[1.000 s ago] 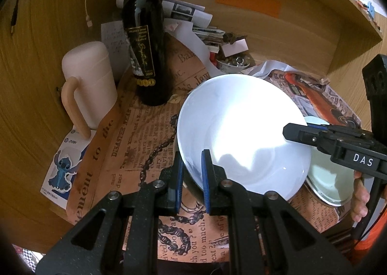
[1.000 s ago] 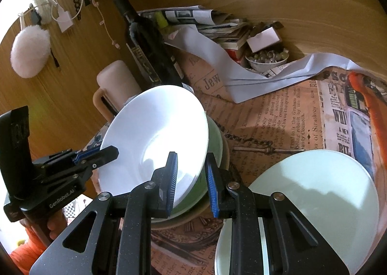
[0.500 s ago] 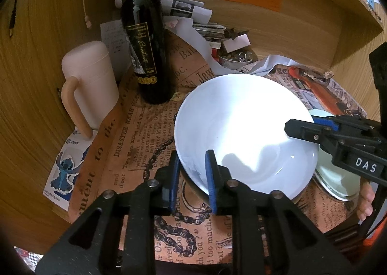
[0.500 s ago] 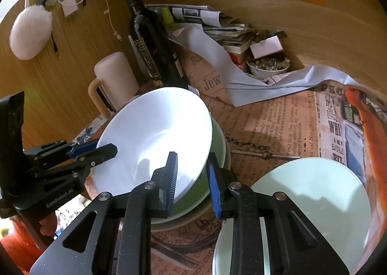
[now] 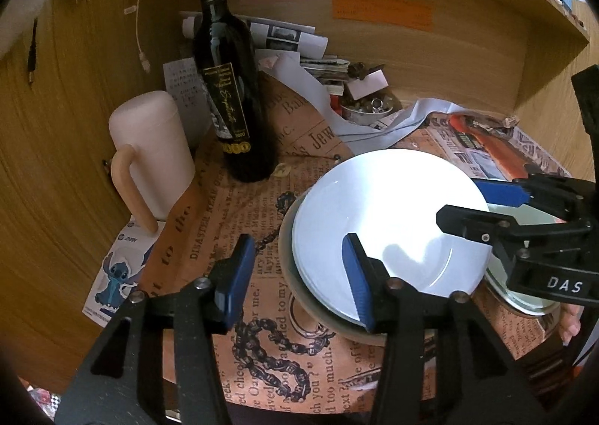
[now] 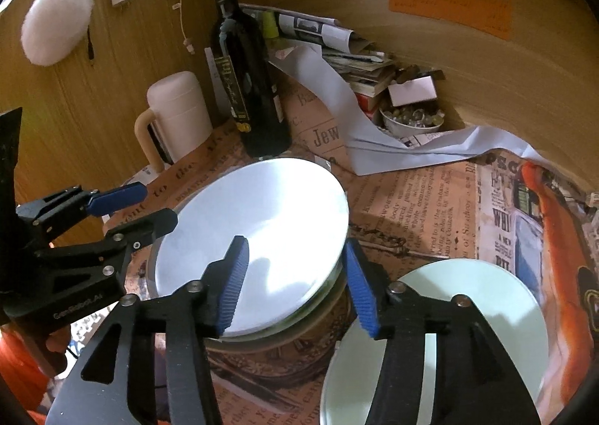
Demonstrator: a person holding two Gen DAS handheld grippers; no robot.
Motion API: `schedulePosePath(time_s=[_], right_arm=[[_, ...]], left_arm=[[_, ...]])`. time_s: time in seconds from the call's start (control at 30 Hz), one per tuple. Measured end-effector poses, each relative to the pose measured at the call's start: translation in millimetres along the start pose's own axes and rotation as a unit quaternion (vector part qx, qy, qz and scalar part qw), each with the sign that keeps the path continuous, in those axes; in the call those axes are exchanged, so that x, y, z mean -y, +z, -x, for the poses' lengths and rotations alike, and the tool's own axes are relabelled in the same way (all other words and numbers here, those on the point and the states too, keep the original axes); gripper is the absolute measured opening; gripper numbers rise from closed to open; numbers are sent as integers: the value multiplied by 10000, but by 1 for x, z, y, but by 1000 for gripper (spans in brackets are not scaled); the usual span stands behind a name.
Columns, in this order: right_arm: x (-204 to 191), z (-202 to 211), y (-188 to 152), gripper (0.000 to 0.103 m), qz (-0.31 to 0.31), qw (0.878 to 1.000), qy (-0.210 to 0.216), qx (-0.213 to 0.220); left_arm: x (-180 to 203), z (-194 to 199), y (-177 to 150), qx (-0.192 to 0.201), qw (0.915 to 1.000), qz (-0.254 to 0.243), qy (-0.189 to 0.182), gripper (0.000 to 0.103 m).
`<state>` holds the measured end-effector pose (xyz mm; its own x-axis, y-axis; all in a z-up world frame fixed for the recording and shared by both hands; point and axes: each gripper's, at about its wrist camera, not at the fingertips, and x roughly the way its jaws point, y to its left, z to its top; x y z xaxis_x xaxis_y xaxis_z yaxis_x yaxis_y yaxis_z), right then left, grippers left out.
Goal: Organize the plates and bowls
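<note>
A white plate lies flat on top of a stack of dishes; a beige rim shows beneath it. It also shows in the right wrist view. My left gripper is open, its jaws astride the stack's left edge, holding nothing. My right gripper is open, its jaws astride the stack's right edge, holding nothing. A pale green plate lies on the table to the right of the stack; it shows behind the right gripper in the left wrist view.
A dark wine bottle and a pink mug stand behind and left of the stack. Papers and a small bowl of trinkets lie at the back wall. Newspaper covers the table.
Both grippers were shut on the tilted white plate's opposite edges. The plate came down flat onto the stack, and both grippers have opened and let go.
</note>
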<state>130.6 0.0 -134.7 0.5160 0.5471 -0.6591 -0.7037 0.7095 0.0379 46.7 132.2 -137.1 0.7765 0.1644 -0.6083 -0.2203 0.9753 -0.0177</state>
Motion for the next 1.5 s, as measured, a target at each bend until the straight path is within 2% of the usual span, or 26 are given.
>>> schedulePosePath(time_s=[0.3,0.37,0.43,0.5,0.6,0.8,1.0,1.07,1.13,1.27,1.33,1.5], right_arm=[[4,22,7,55,-78,9990,-53,430],[8,27,8,55,-177,9985,-40,525],[12,31,9,56,-277,9978,-28,596],[18,32,9,63,-400,9972,-34,628],[24,26,8,63,-460,9977,-78,496],[36,4,3,63,-719,9973,102,67],[38,-11,1,63,-855,9960,202,-187],[39,-15,1,63,-939,9948,291,-284],[41,-19,1,61,-1023,9935,351,-359],[42,-28,-1,50,-1108,9908,497,-595],[41,-32,-2,50,-1075,9903,536,-693],[38,-36,-4,50,-980,9909,498,-770]], left_arm=[[-4,13,4,191,9996,198,-111,48],[-6,19,5,287,9992,238,-144,52],[-9,24,7,383,9986,307,-183,62],[-14,24,7,411,9982,390,-191,64],[-19,15,6,244,9981,484,-287,64],[-26,-11,-2,-226,9951,729,-623,64],[-28,-26,-9,-478,9913,881,-851,63],[-28,-28,-10,-479,9906,916,-891,61],[-29,-30,-11,-506,9900,922,-944,54],[-29,-36,-12,-610,9874,973,-1093,44],[-28,-41,-13,-681,9870,940,-1109,38],[-28,-43,-13,-684,9851,962,-1252,33]])
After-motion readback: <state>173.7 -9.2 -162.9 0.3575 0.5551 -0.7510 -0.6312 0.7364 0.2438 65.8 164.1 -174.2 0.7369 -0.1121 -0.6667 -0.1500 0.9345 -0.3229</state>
